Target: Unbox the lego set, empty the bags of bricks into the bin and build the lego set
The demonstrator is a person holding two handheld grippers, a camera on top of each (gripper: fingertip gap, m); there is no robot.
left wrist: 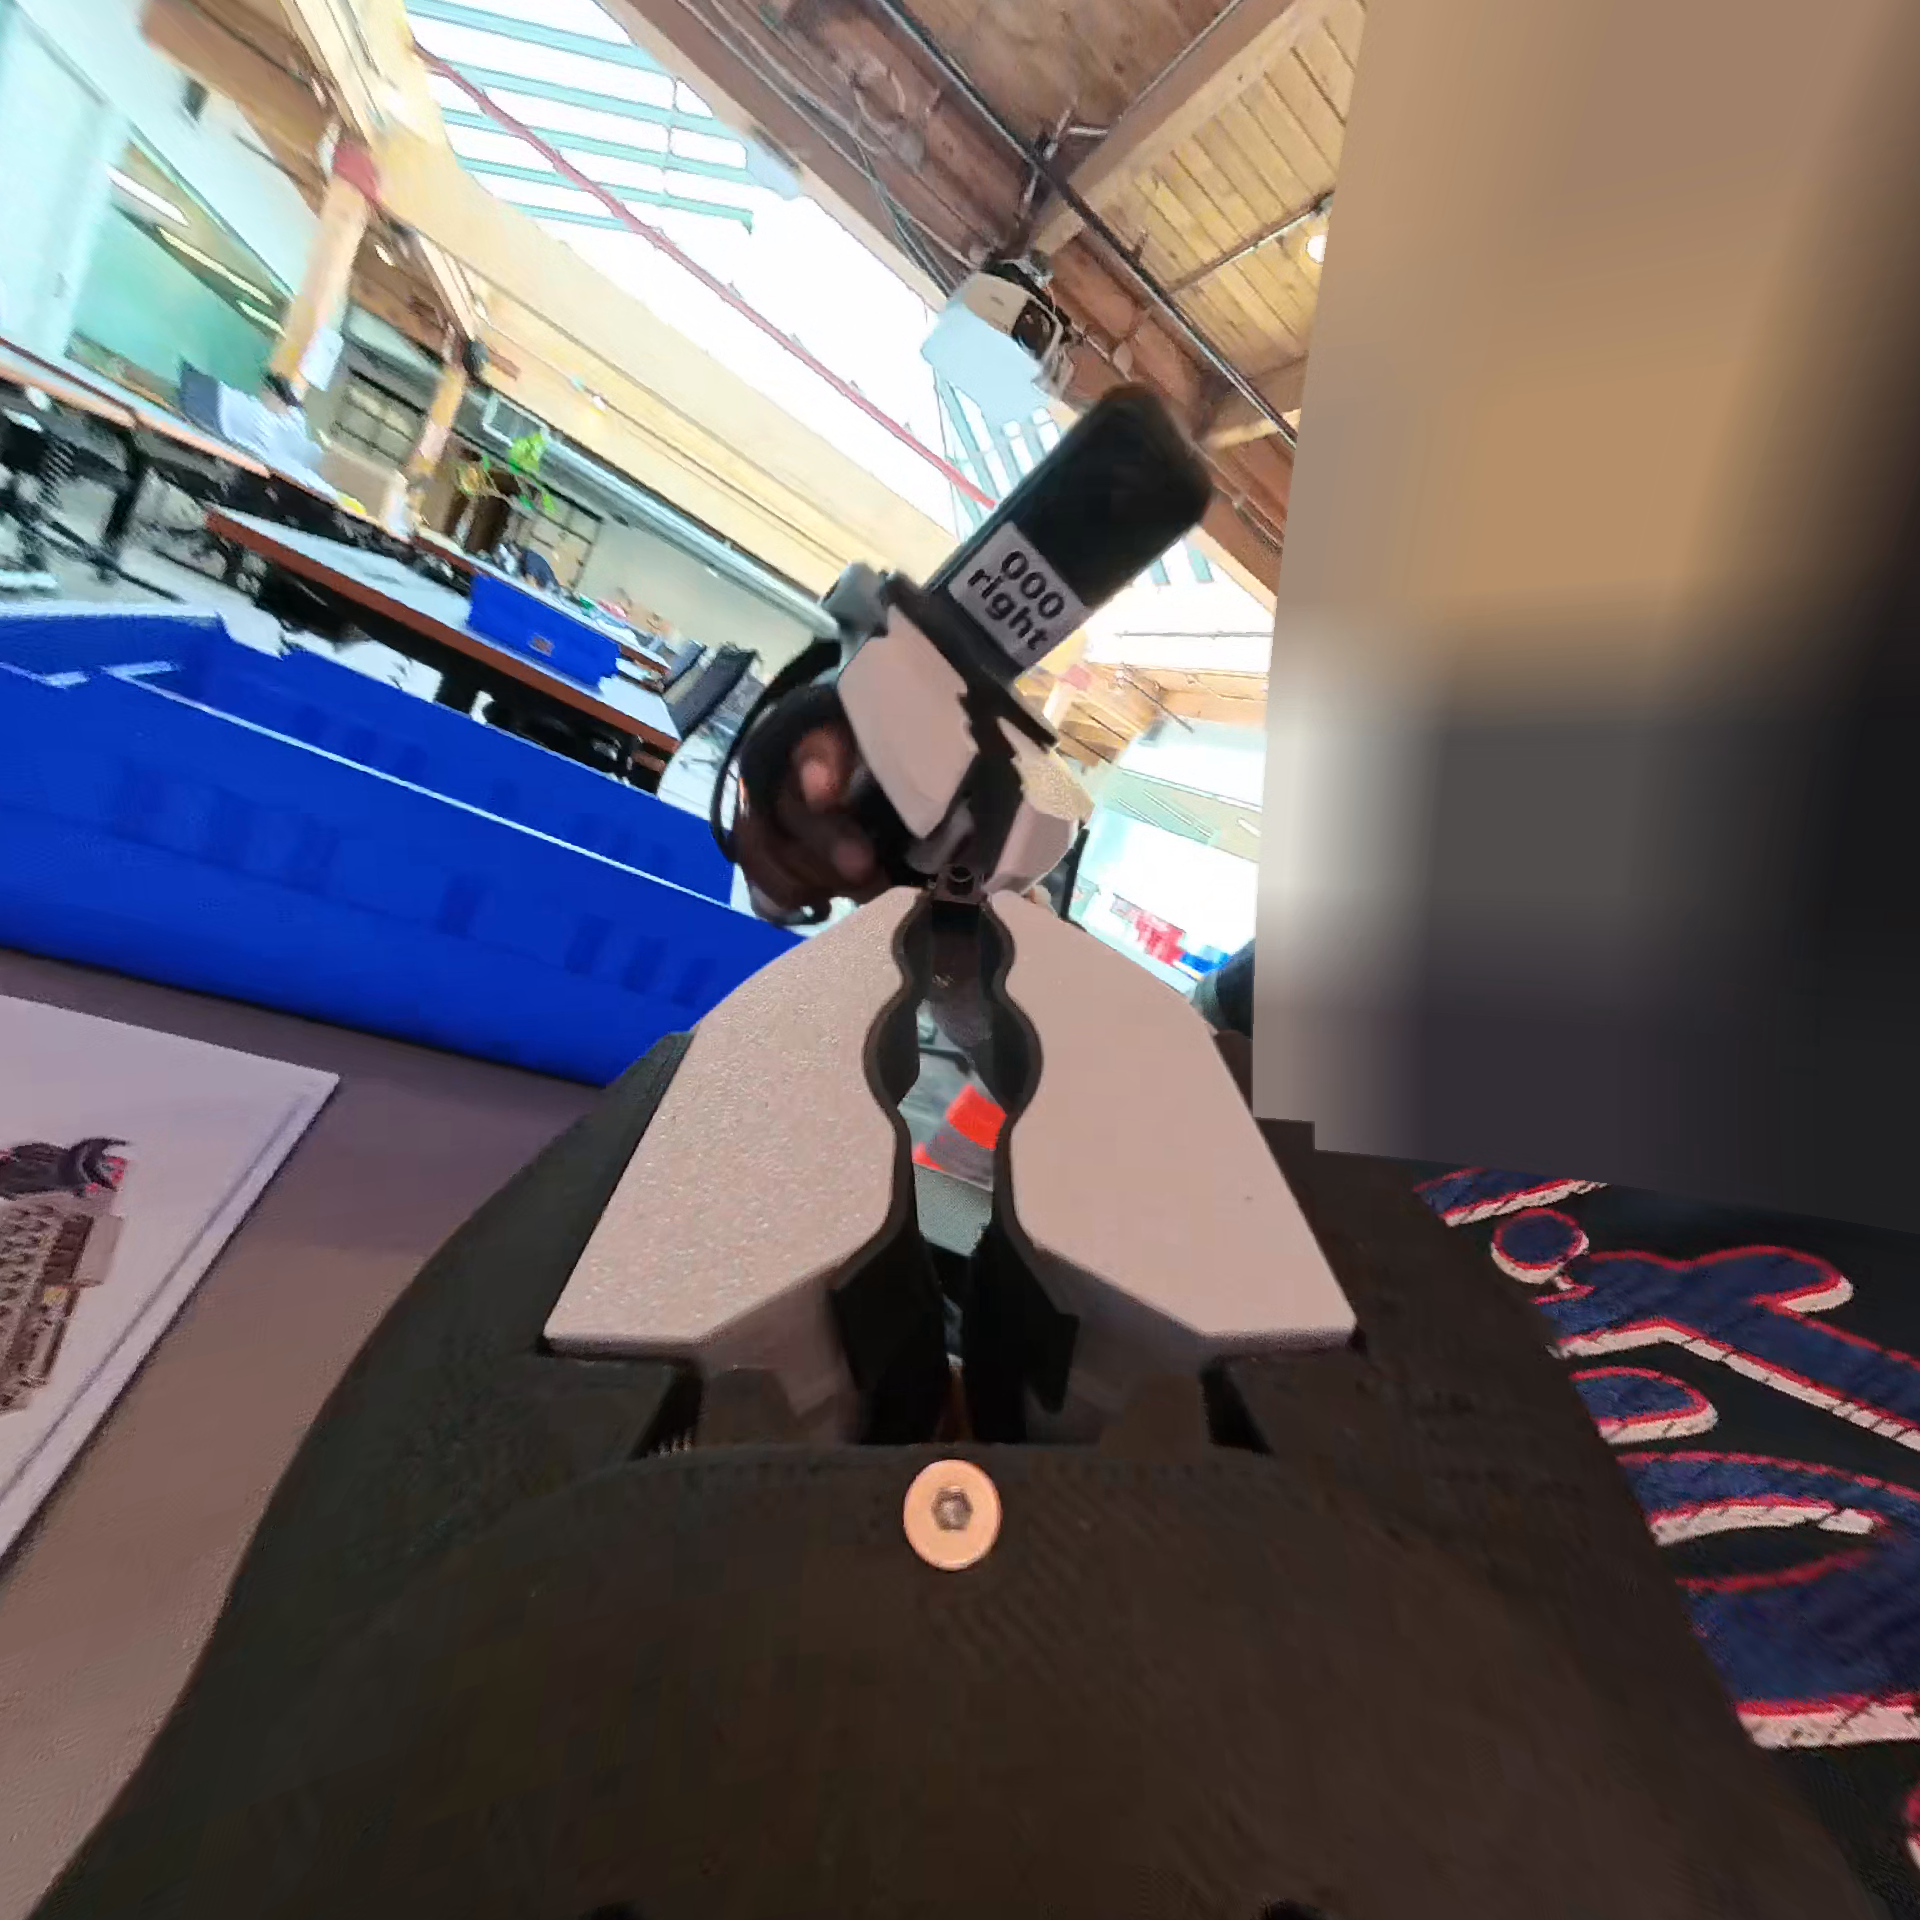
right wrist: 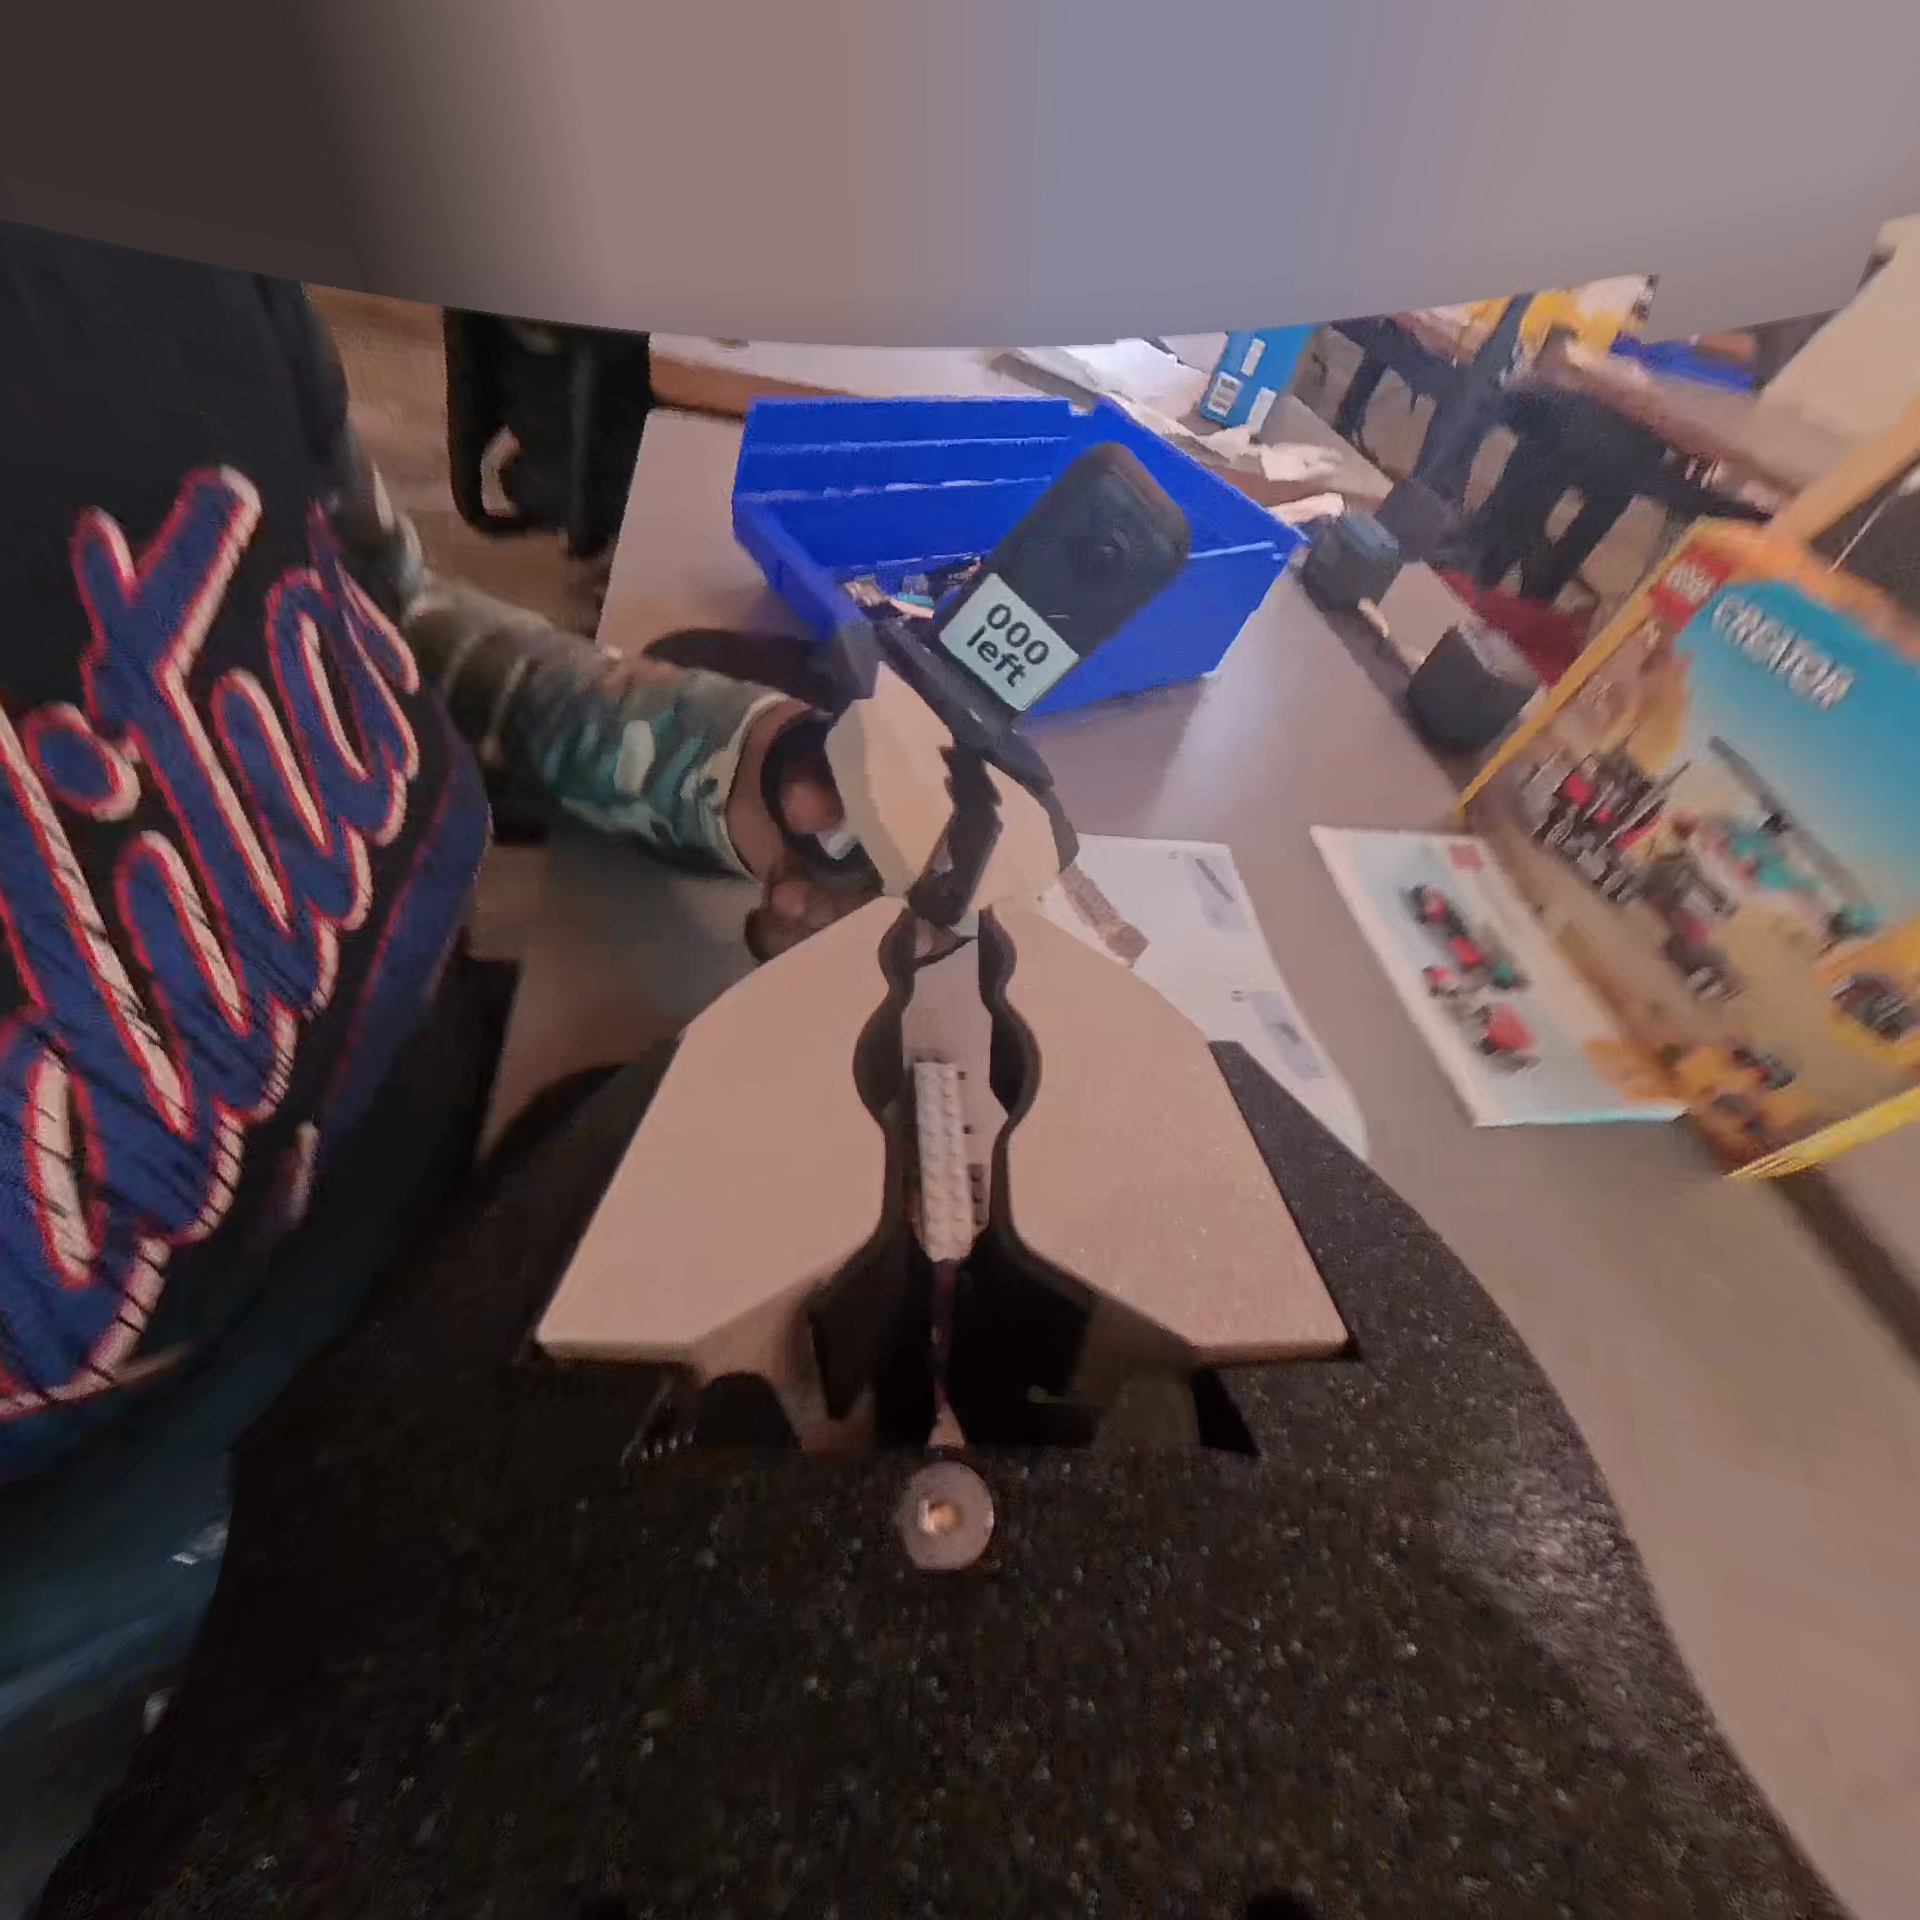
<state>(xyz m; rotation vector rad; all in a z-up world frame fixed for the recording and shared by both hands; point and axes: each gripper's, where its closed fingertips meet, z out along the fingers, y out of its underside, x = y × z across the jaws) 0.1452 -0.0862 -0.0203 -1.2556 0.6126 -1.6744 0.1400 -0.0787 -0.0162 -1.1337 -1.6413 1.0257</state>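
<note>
While tips meet, right hand-held gripper [right wrist: 940, 940] clamps grey brick strip [right wrist: 940, 1153]; left hand-held gripper [left wrist: 951, 914] pinches small dark piece [left wrist: 954, 883] (blurred).

Left gripper [left wrist: 951, 914] fingers [left wrist: 748, 1164]: pale grey plastic, matt, fine grainy texture; body black plastic w/ ridged print lines, shiny metal screw [left wrist: 952, 1524] in it. Right gripper [right wrist: 945, 935] same matt grey, its black base speckled & rough. Brick strip [right wrist: 940, 1153] between its fingers: grey studded plastic. Bin [right wrist: 1039, 488] is glossy blue plastic, ribbed walls. Lego box [right wrist: 1704, 831]: printed cardboard, slight sheen. Booklet [right wrist: 1475, 977]: smooth paper. Table [right wrist: 1299, 779]: smooth, matt grey. Sweatshirt [right wrist: 208, 831]: dark cloth, stitched lettering. Ceiling [left wrist: 1174, 135]: bare wood planks.
</note>
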